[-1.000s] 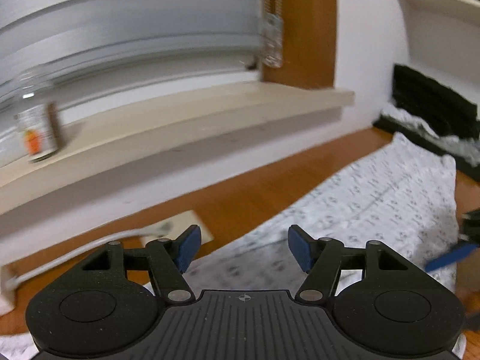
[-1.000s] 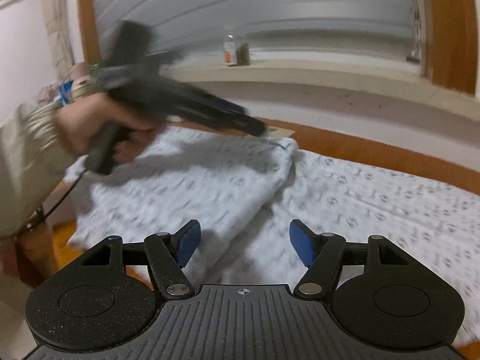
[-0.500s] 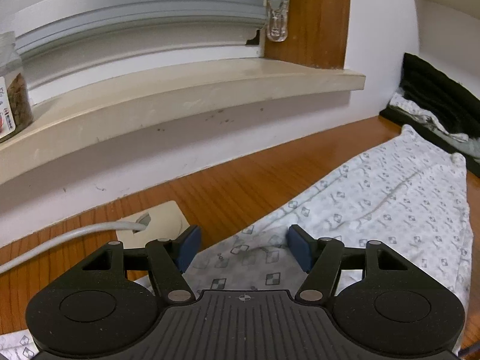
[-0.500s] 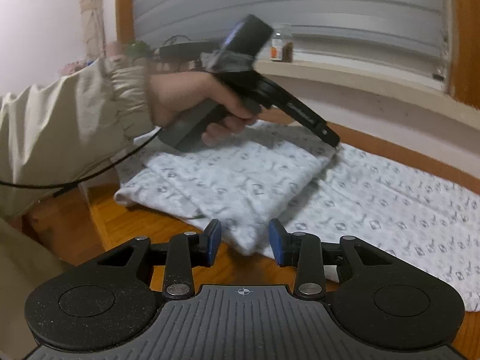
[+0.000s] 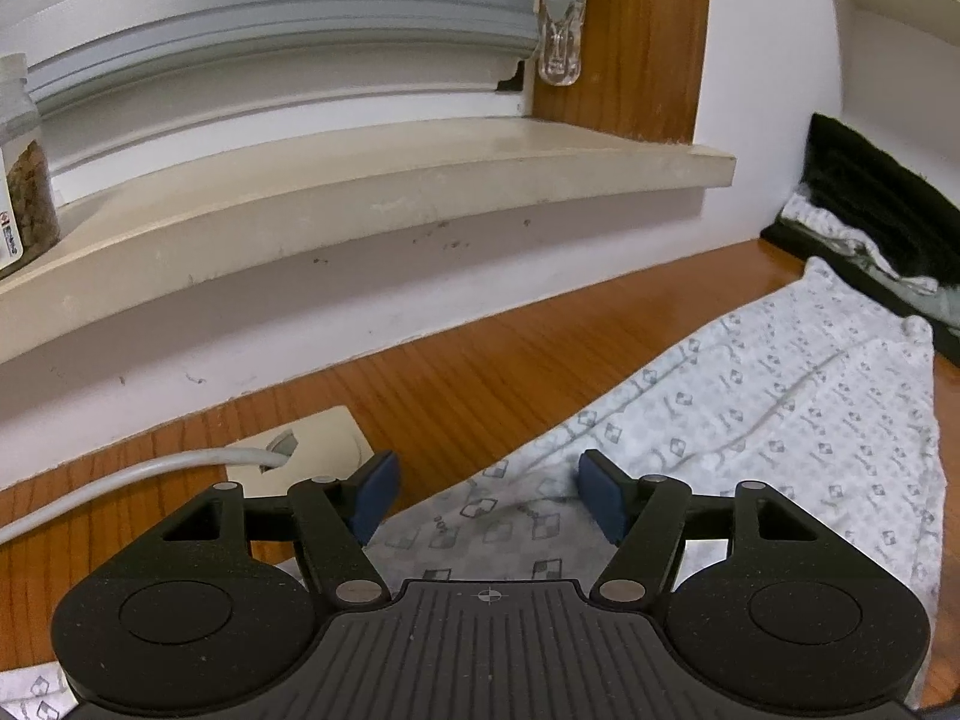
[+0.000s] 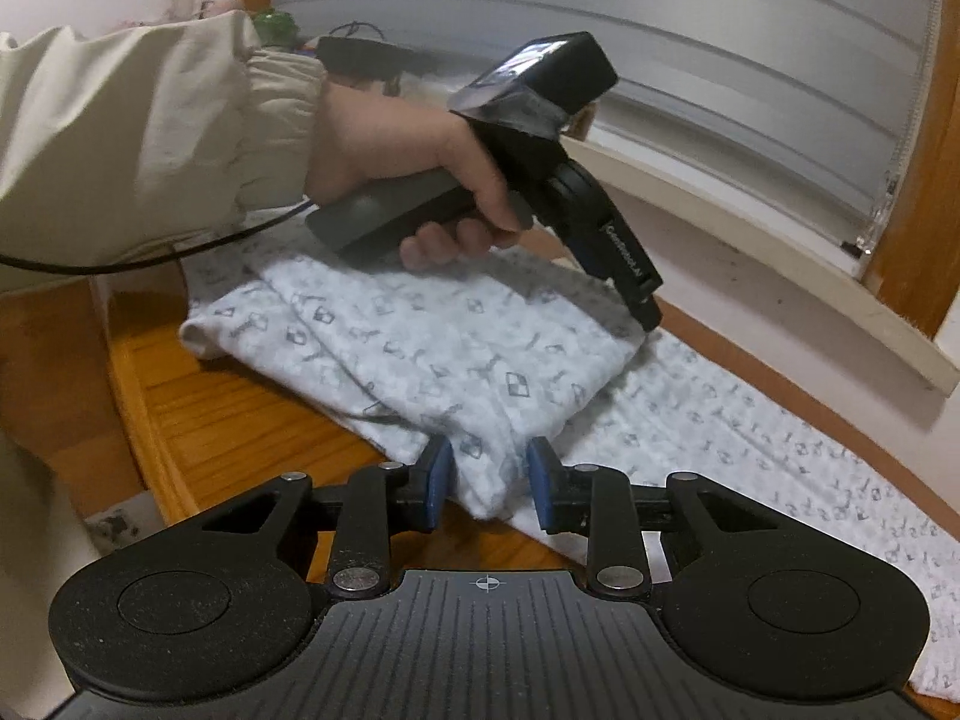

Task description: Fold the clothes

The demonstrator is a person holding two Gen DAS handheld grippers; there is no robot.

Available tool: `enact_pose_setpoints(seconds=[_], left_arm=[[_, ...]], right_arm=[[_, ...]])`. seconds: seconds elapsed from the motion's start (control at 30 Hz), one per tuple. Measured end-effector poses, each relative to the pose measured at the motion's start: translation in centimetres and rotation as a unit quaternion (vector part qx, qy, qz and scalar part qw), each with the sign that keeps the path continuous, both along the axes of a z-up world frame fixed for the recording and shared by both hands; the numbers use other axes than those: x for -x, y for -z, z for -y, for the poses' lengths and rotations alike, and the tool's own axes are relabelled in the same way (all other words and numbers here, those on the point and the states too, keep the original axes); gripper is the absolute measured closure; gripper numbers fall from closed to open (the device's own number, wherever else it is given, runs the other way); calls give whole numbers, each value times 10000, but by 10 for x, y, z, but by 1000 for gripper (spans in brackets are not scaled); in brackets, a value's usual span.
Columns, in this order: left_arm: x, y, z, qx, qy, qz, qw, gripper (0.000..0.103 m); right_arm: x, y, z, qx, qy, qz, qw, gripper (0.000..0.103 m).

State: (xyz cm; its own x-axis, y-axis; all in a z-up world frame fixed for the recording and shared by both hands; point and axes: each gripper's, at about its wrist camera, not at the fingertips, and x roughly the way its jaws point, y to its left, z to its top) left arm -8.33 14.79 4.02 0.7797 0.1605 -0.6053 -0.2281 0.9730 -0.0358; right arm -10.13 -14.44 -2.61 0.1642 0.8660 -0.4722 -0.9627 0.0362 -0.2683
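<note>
Left jaws: the left gripper [image 5: 487,495] stood wide apart, its blue pads [image 5: 373,495] on either side of the far edge of the patterned garment [image 5: 750,420]; nothing was between them that they pressed, and whether the tips touched the cloth could not be told from its own view.
Right jaws: the right gripper [image 6: 487,483] was partly closed, its pads [image 6: 437,480] flanking the near corner of the folded layer [image 6: 432,354]; a small gap seemed to remain on each side, so whether the cloth was pinched could not be told.
Garment place: it lay flat on the wooden table [image 5: 480,372], a folded part at the left stacked on a long single layer running off to the right, below the window sill [image 5: 360,192].
Left hand: in the right view the person's hand [image 6: 408,168] held its tool with the tip down at the far right corner of the folded layer.
Risk, uneven grip: probably the right jaws would catch only the top ply of the corner, so the fold would open or skew when lifted.
Risk, missed edge: the left jaws, so wide and low, might close on air or pin cloth against the table and drag a wrinkle.
Risk, snag: the white cable [image 5: 120,480] and its socket plate [image 5: 312,450] lay just beside the left pad, and a sideways move could foul them.
</note>
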Motion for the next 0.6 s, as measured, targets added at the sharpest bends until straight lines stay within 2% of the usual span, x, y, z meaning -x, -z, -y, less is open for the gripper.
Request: enact_pose_setpoints(seconds=[0.03,0.13,0.27,0.33,0.37,0.4,0.43,0.47,0.5,0.6], left_arm=[[0,-1,0,-6,48,29,10000,34],[0,-4,2,-38,149,67,9999,35],[-9,1,8,-170,338,-96,9992,39],[-14,4,11,-246,416,-196,9986,54],[-15,5,12,-244,445,-203,9985,58],[-16,6,12,-215,486,-212,9984,68],[-17,6,12,-177,517,-221,9983,86],[-17,5,10,-169,462,-193,9986,95],[-17,4,9,-161,408,-165,9989,98],[-16,1,3,-202,158,-44,9997,100]], right_arm=[[0,-1,1,-50,1,-15,10000,92],[2,-6,9,-246,19,3,9997,94],[4,-9,14,-354,5,22,9994,93],[3,-6,9,-299,24,6,9996,89],[2,-4,7,-271,33,-2,9996,88],[1,-2,4,-246,40,-14,9997,88],[0,-1,3,-237,36,-50,9997,88],[-1,1,3,-230,25,-92,9997,92],[-2,1,4,-242,-20,-165,9996,95],[-2,-3,15,-324,-131,-293,9990,97]])
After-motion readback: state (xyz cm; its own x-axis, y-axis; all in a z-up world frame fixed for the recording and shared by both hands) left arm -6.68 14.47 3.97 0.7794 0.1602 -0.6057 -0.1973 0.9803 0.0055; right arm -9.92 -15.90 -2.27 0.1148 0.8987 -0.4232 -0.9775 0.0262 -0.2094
